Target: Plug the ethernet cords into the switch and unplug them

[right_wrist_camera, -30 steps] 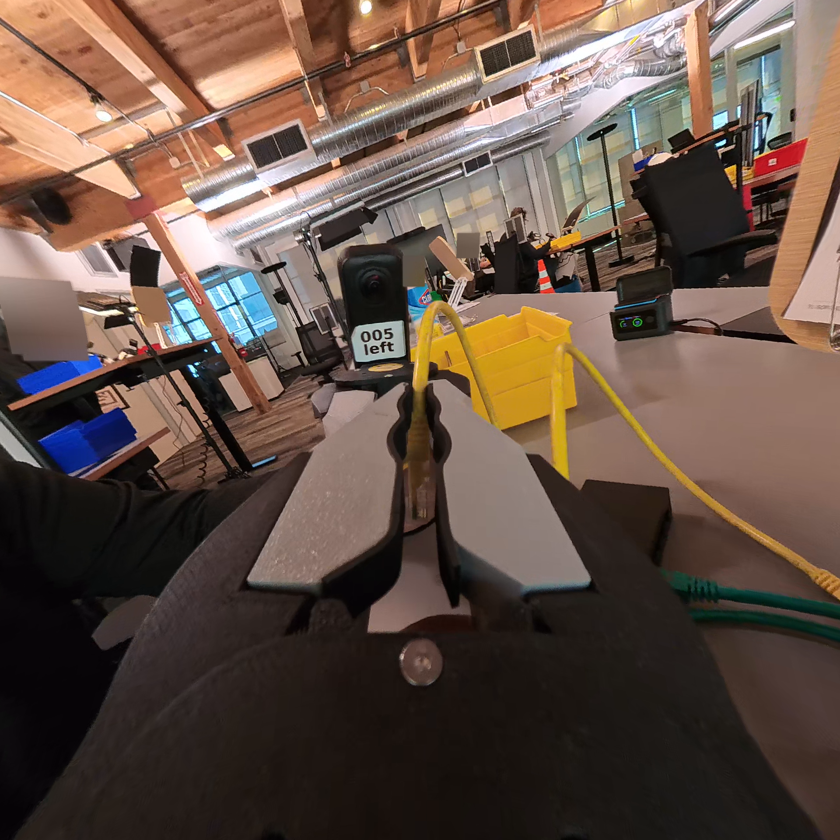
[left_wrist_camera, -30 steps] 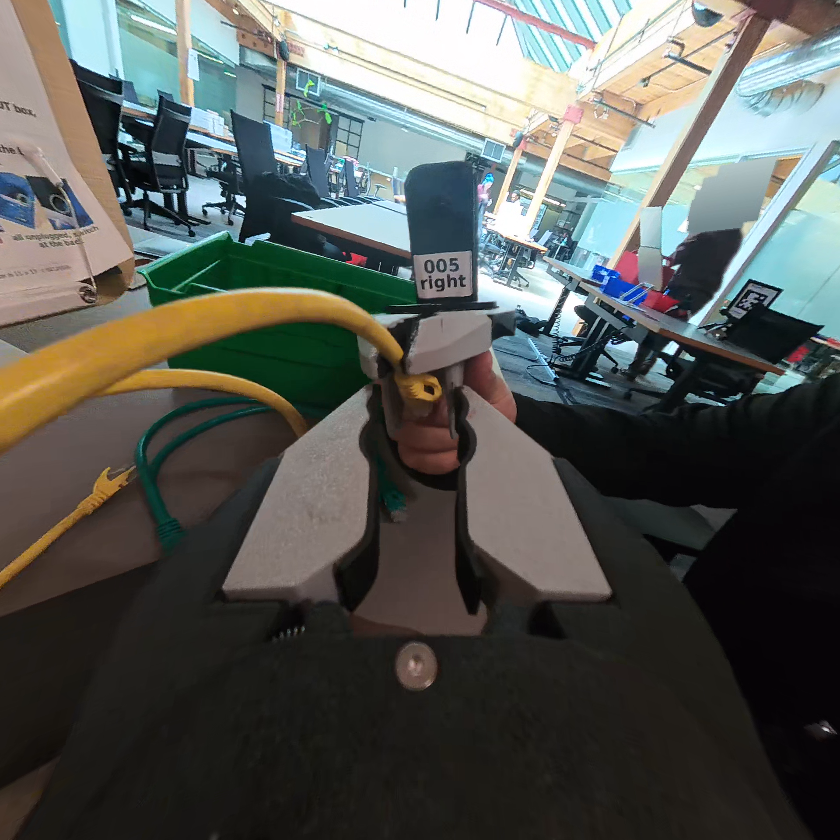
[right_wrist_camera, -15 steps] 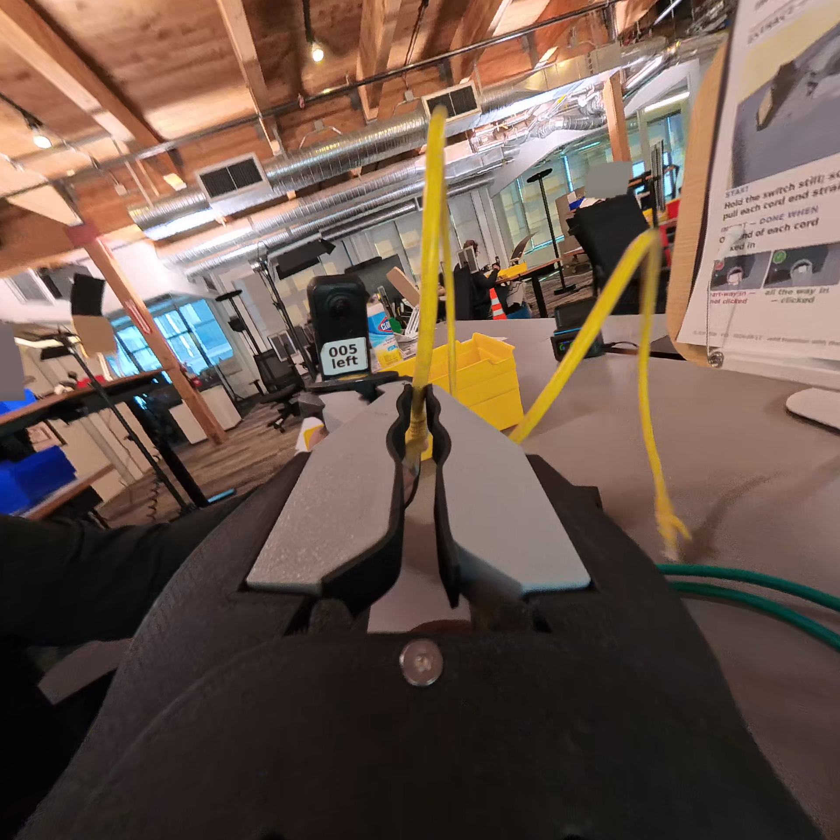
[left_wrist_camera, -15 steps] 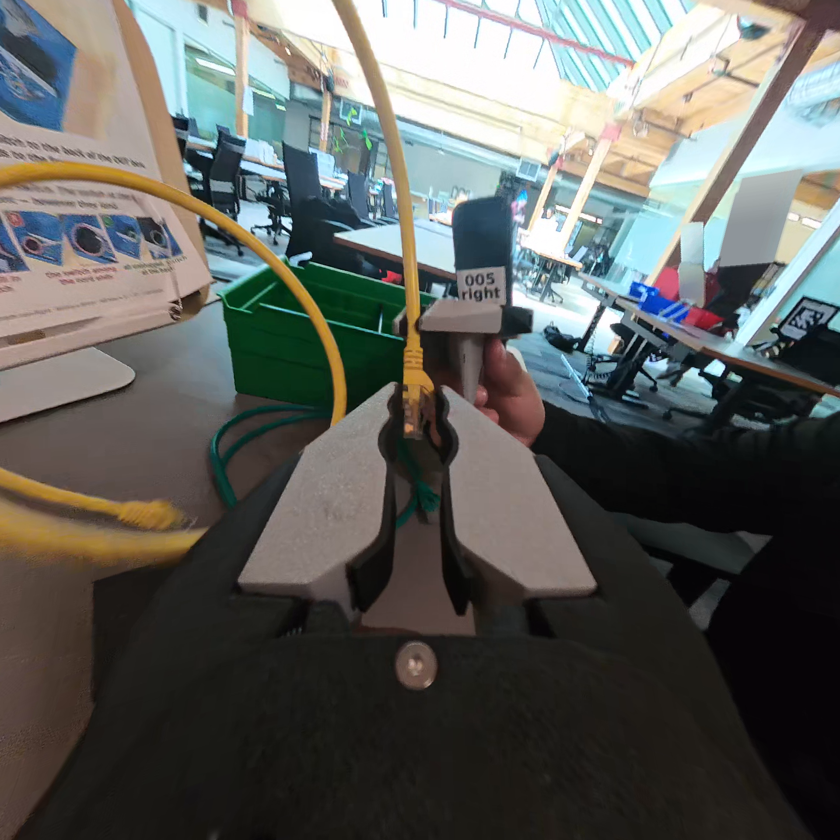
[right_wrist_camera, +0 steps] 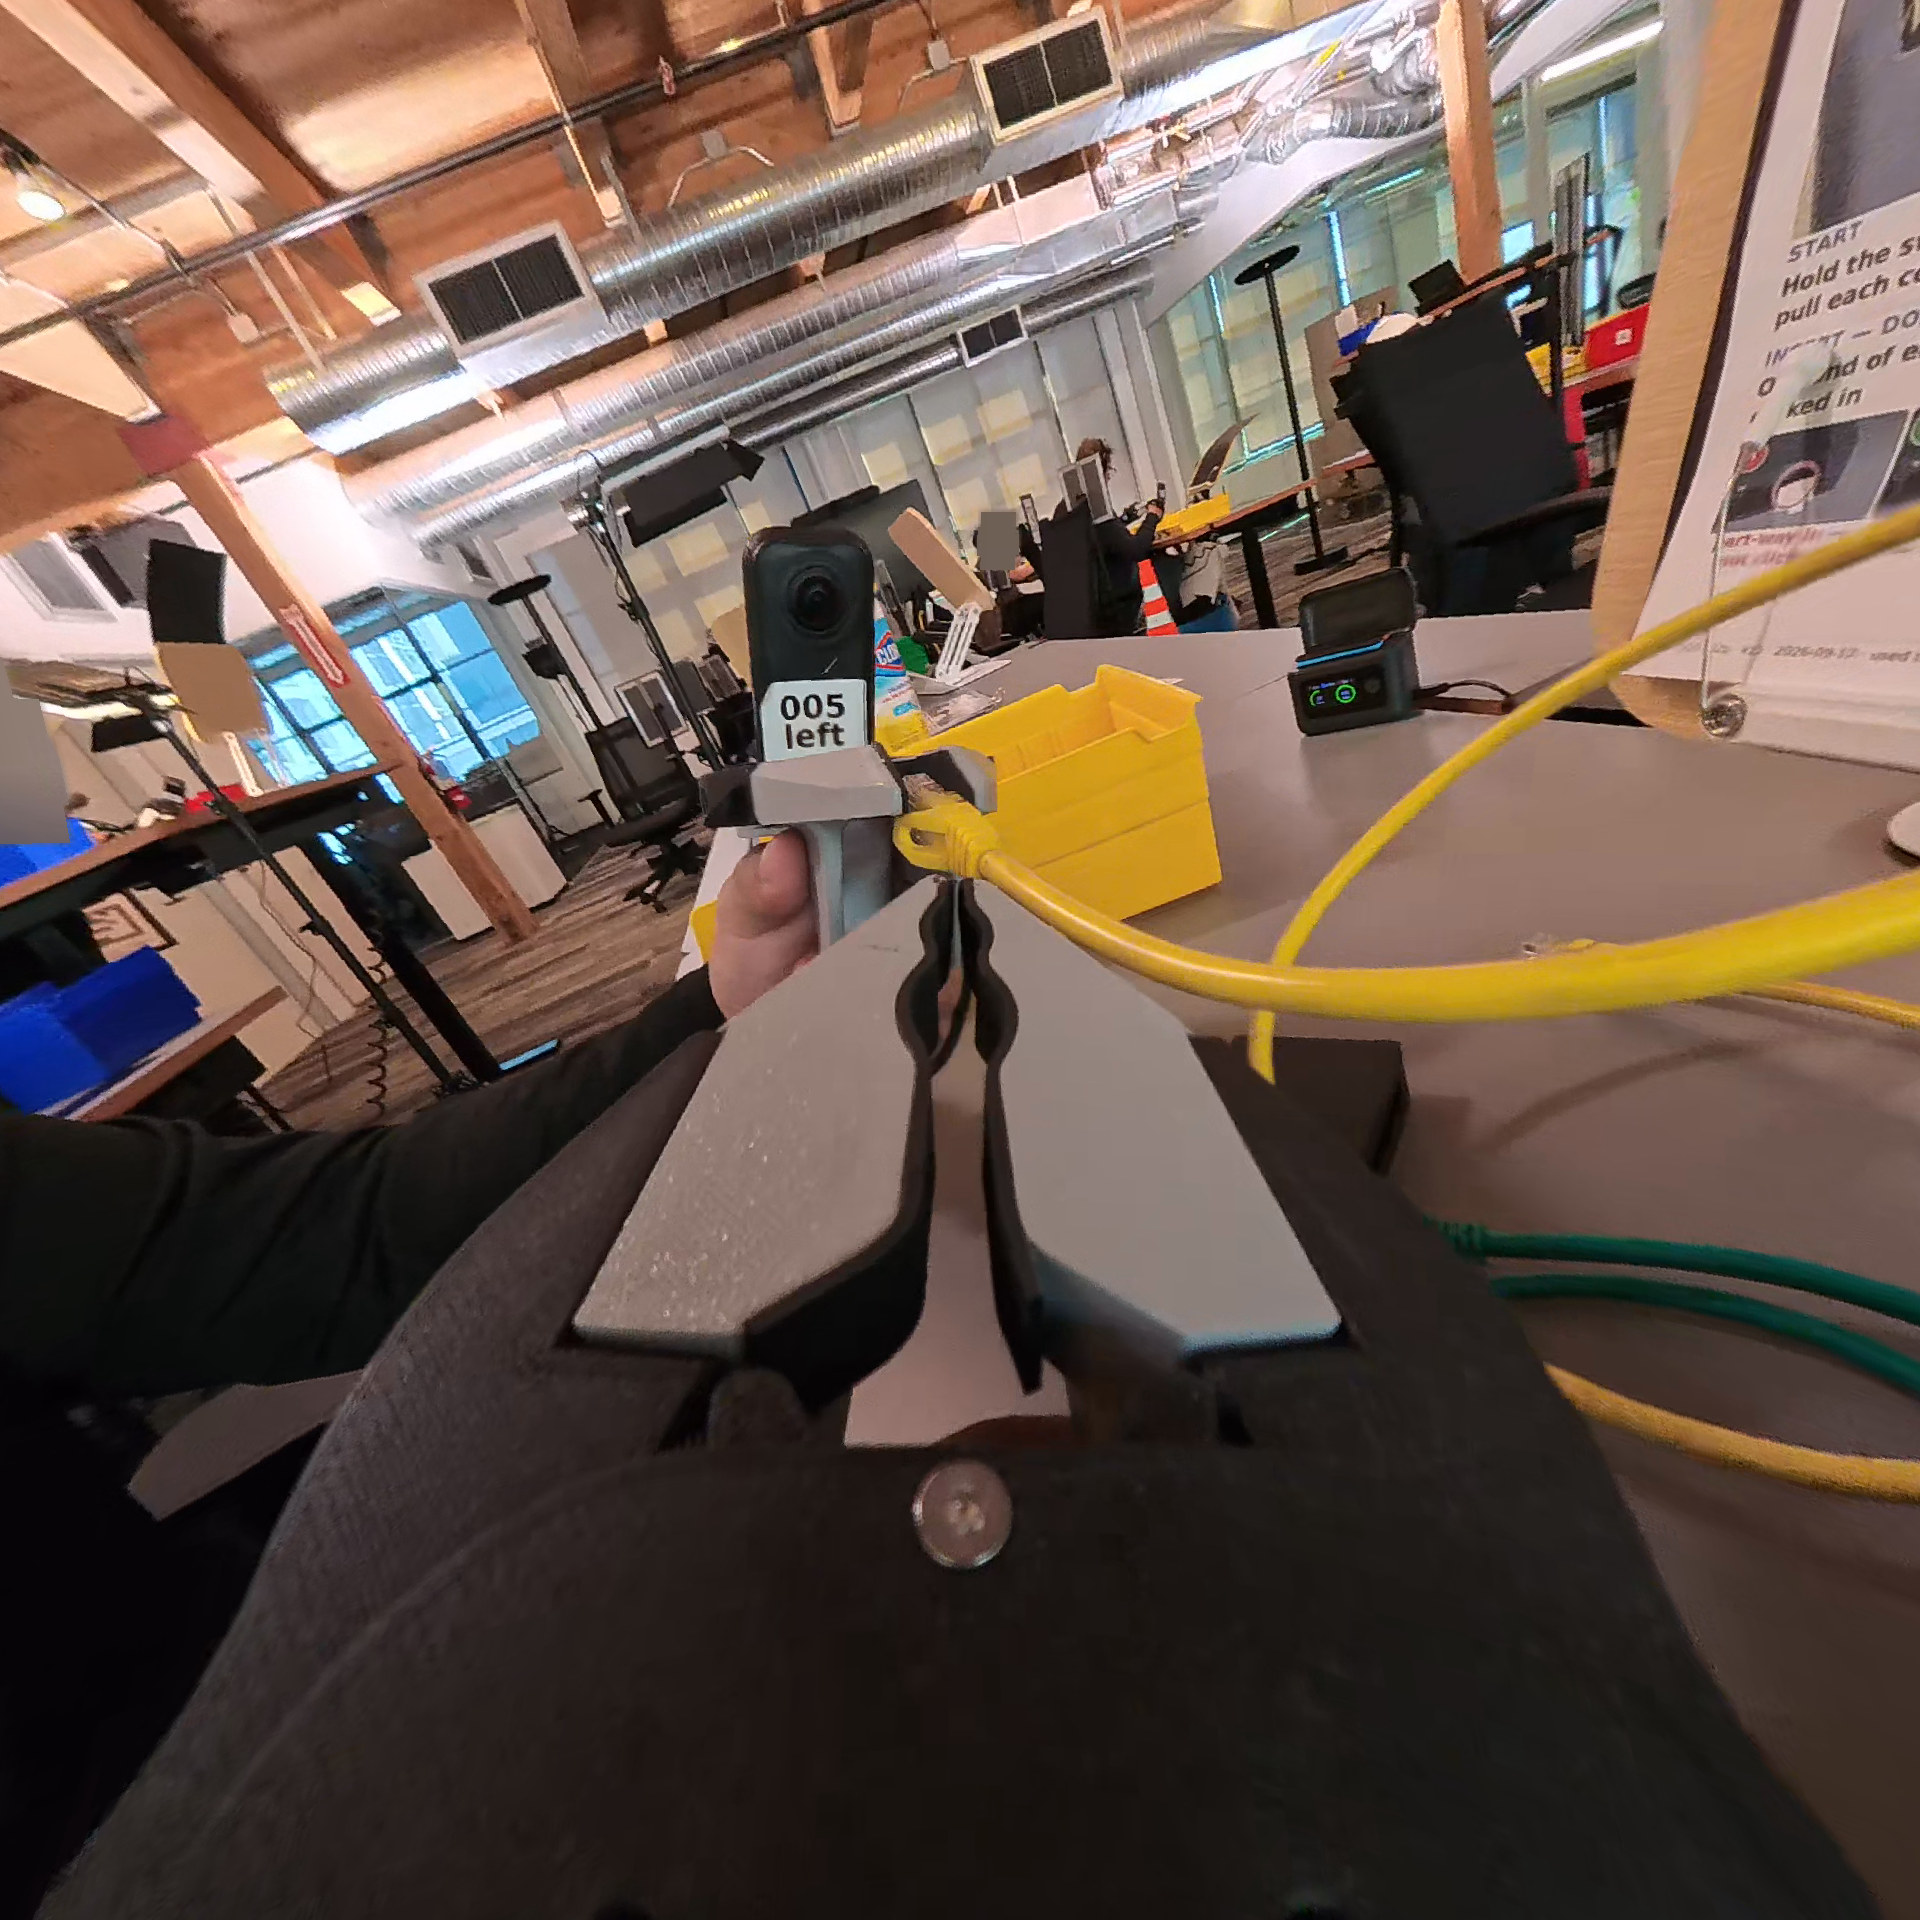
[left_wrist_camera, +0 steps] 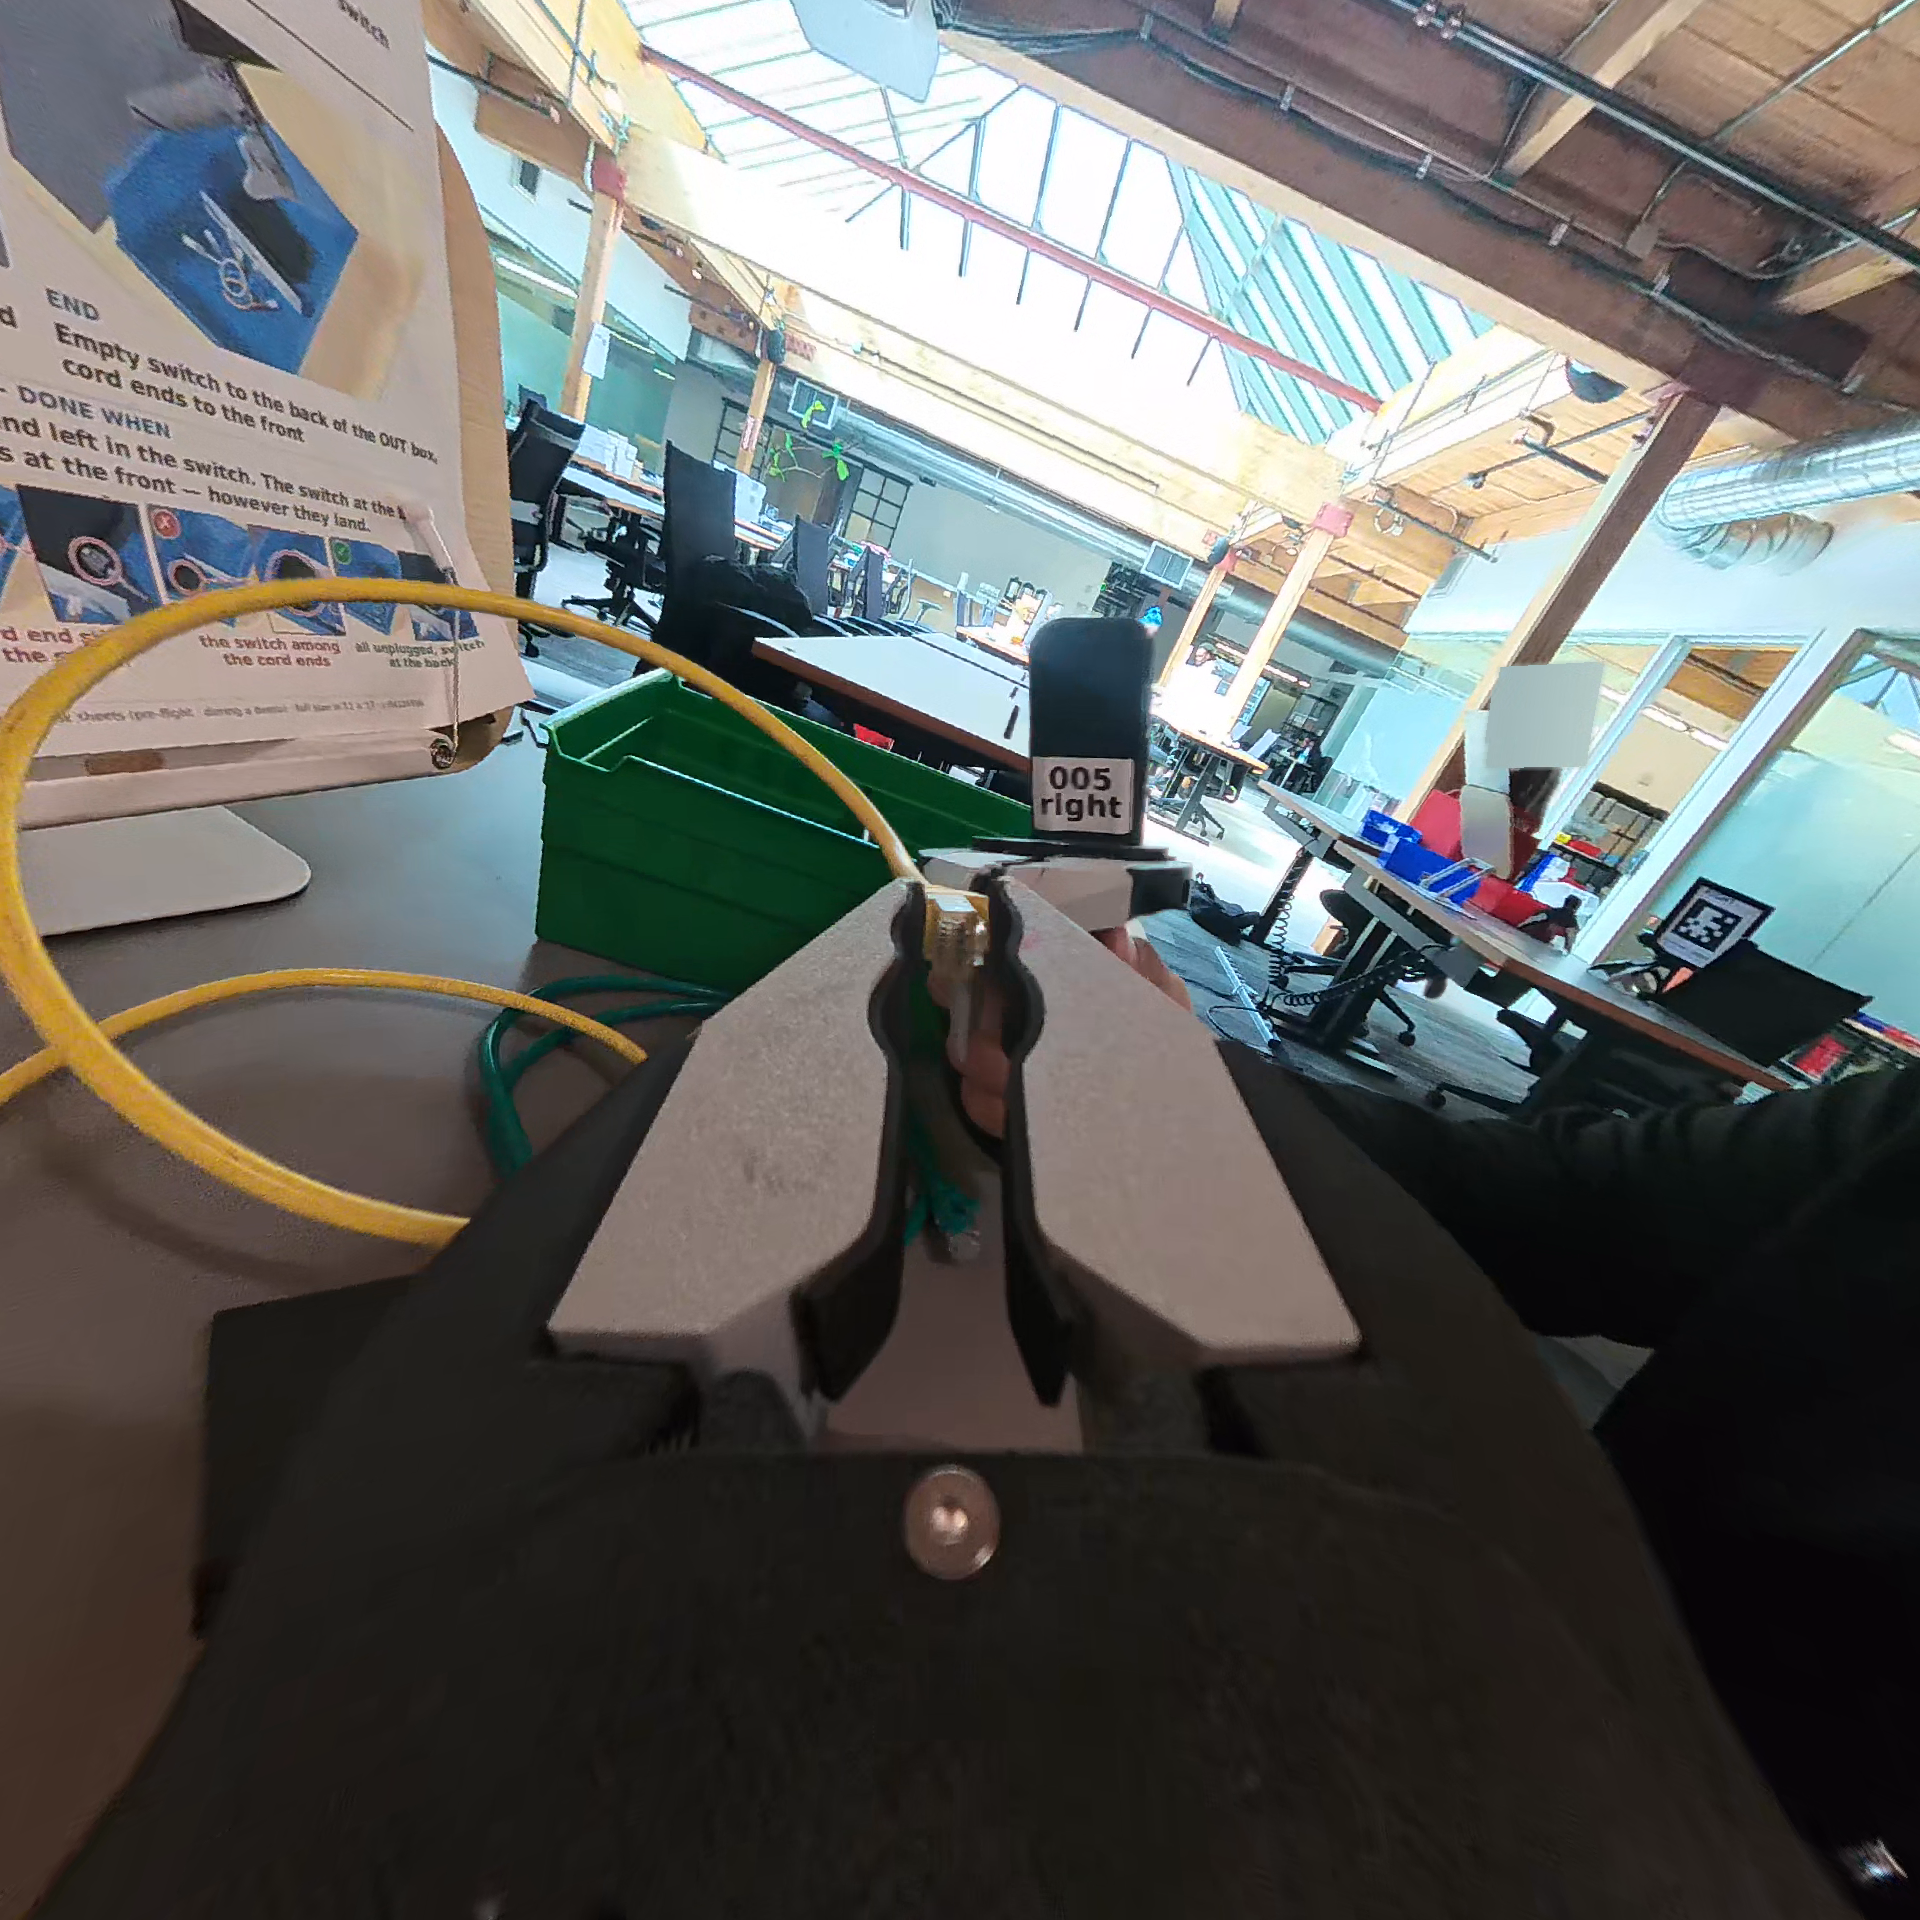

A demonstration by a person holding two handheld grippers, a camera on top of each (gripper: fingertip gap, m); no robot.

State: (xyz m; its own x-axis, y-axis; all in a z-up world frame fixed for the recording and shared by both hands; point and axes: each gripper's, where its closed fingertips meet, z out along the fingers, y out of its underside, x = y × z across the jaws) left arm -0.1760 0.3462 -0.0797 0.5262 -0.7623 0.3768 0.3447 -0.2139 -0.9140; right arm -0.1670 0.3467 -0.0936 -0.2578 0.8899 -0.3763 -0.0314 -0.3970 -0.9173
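Left gripper [left_wrist_camera: 954,940] grips the plug of the yellow cord [left_wrist_camera: 312,613].
The cord loops toward 9 o'clock over the worktop [left_wrist_camera: 343,1101]; green bin [left_wrist_camera: 707,831] at 11 o'clock.

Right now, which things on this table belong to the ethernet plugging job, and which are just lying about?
Job: yellow ethernet cord, its plug pinched in the left gripper; green cords; flat black box, likely the switch; right gripper.

Lying about: green plastic bin; yellow plastic bin; printed instruction sheet on its stand; small black device with a lit screen.
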